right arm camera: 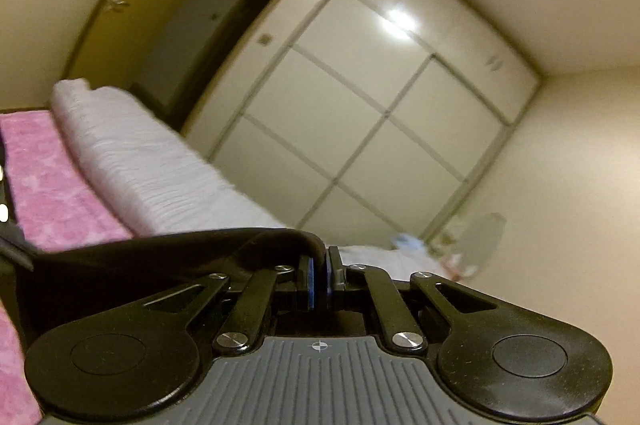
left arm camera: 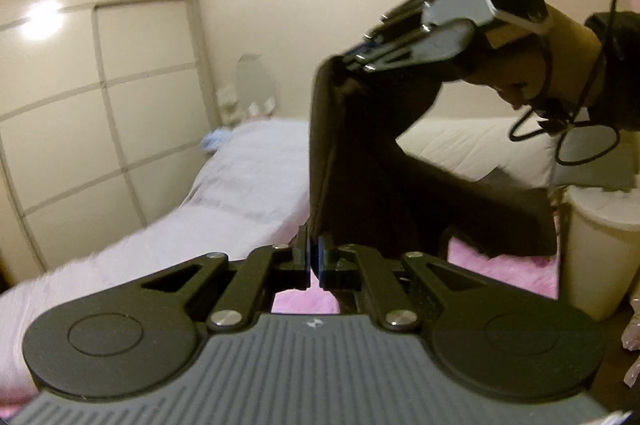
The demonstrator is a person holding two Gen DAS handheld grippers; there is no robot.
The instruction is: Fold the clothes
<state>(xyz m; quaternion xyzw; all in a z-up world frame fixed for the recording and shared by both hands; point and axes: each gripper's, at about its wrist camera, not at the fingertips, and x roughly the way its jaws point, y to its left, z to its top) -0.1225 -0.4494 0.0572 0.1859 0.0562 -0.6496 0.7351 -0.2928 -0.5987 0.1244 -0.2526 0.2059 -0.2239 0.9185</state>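
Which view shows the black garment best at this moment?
The left wrist view: the black garment hangs lifted over the pink blanket, pinched by the left tool and the right tool. The right wrist view shows only a folded edge clamped in the right tool.

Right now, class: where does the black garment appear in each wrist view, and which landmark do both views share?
Left wrist: black garment hangs centre, between the left gripper and right gripper.
Right wrist: lower left, draped over the pads.
Shared landmark: white panelled wardrobe.

Black garment [right arm camera: 120, 265] cut off at left edge, wardrobe [right arm camera: 360, 105] blurred
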